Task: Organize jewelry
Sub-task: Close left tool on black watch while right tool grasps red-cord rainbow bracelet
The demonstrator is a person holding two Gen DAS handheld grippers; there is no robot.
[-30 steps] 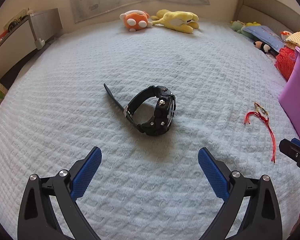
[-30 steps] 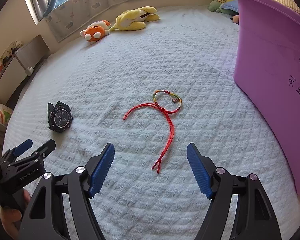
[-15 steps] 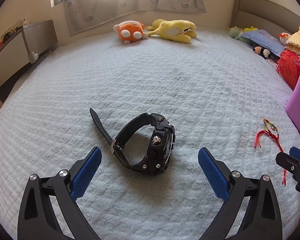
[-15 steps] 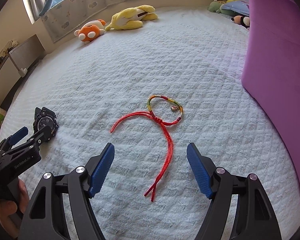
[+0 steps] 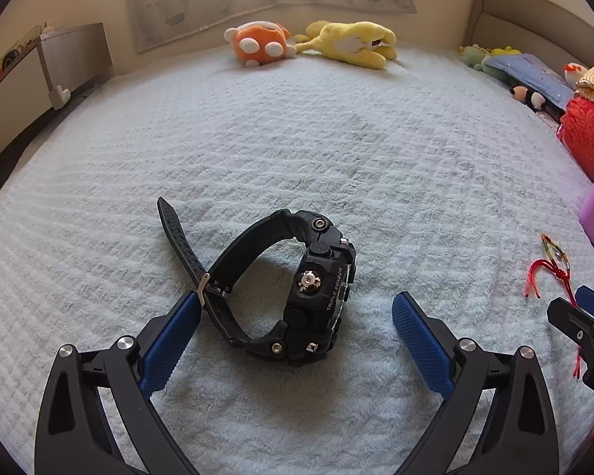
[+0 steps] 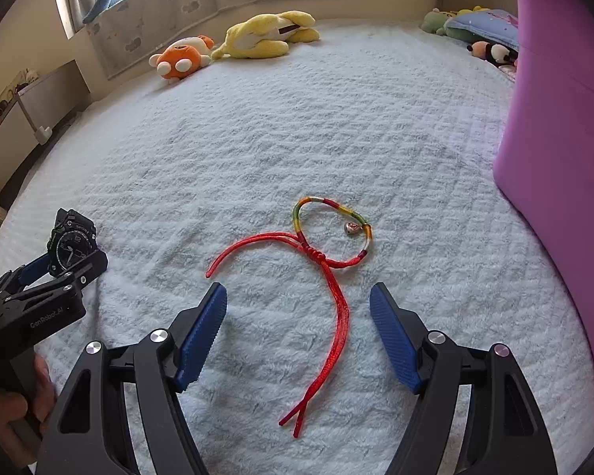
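A black sport watch (image 5: 297,289) lies on its side on the pale blue bedspread. My left gripper (image 5: 295,308) is open with the watch between its blue fingers; the left pad (image 5: 170,340) is at the strap. The watch also shows in the right wrist view (image 6: 73,243) at the left edge. A red cord bracelet (image 6: 328,245) with a multicoloured loop and small bell lies flat. My right gripper (image 6: 297,308) is open, its fingers either side of the cord's tails, above the bedspread. The bracelet shows small in the left wrist view (image 5: 550,265).
A purple plastic bin (image 6: 562,126) stands at the right of the bracelet. An orange plush (image 5: 257,43) and a yellow plush (image 5: 352,43) lie at the far edge of the bed. More toys and a red item (image 5: 582,134) are piled at the right.
Both grippers have moved forward and down. The watch now sits between the left fingers, and the bracelet's tails now lie between the right fingers. Both stay open.
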